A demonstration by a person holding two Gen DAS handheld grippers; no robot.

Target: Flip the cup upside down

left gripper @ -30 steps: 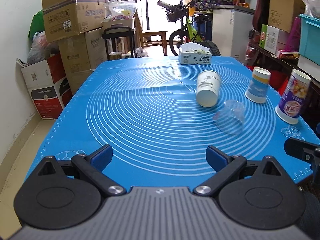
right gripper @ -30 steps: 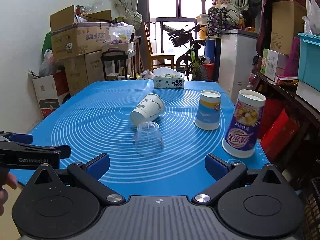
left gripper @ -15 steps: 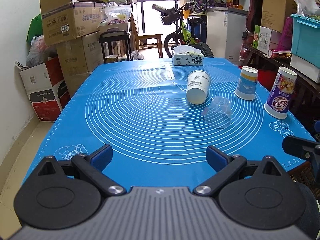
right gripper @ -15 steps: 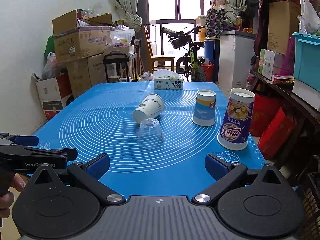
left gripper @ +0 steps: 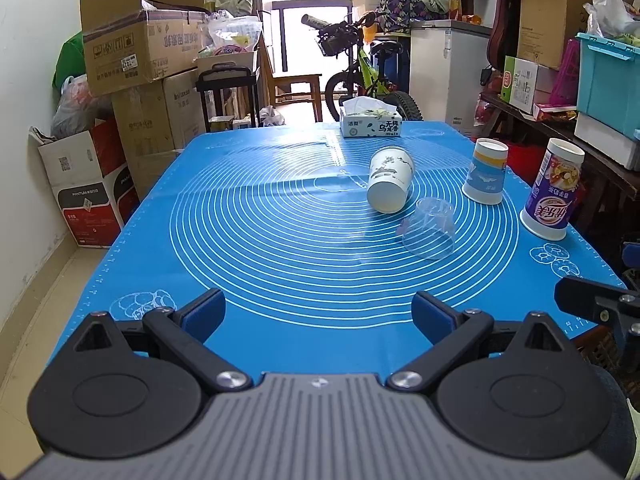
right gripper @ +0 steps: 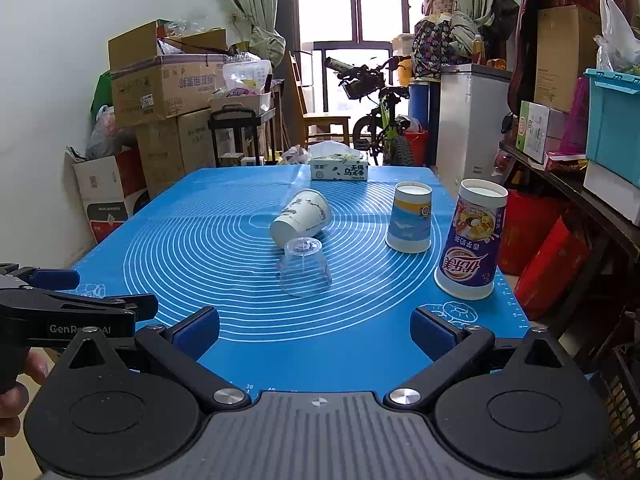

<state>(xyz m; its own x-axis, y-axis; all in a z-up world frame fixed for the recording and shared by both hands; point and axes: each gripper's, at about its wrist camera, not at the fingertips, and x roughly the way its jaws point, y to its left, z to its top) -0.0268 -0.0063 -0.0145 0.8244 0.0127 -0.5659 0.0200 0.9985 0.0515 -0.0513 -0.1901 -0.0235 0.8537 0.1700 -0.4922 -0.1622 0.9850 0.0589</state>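
A white paper cup point(left gripper: 390, 182) with a grey print lies on its side on the blue mat point(left gripper: 248, 240), mouth toward me; it also shows in the right wrist view point(right gripper: 301, 216). A clear plastic cup point(left gripper: 429, 229) stands upside down just in front of it, also seen in the right wrist view point(right gripper: 305, 266). A blue-and-yellow paper cup point(left gripper: 485, 176) point(right gripper: 410, 216) and a tall purple cup point(left gripper: 550, 194) point(right gripper: 471, 240) stand upside down at the right. My left gripper point(left gripper: 319, 314) is open and empty at the mat's near edge. My right gripper point(right gripper: 316, 330) is open and empty, also at the near edge.
A tissue box point(left gripper: 370, 122) sits at the mat's far end. Cardboard boxes point(left gripper: 136, 64) are stacked at the left wall. A bicycle point(left gripper: 360, 68) and a white freezer point(left gripper: 444, 68) stand behind. Shelves with bins point(left gripper: 604, 76) line the right side.
Both grippers have drawn back from the table and risen a little, so the cups look smaller and farther. The cups have not moved. Both grippers stay open.
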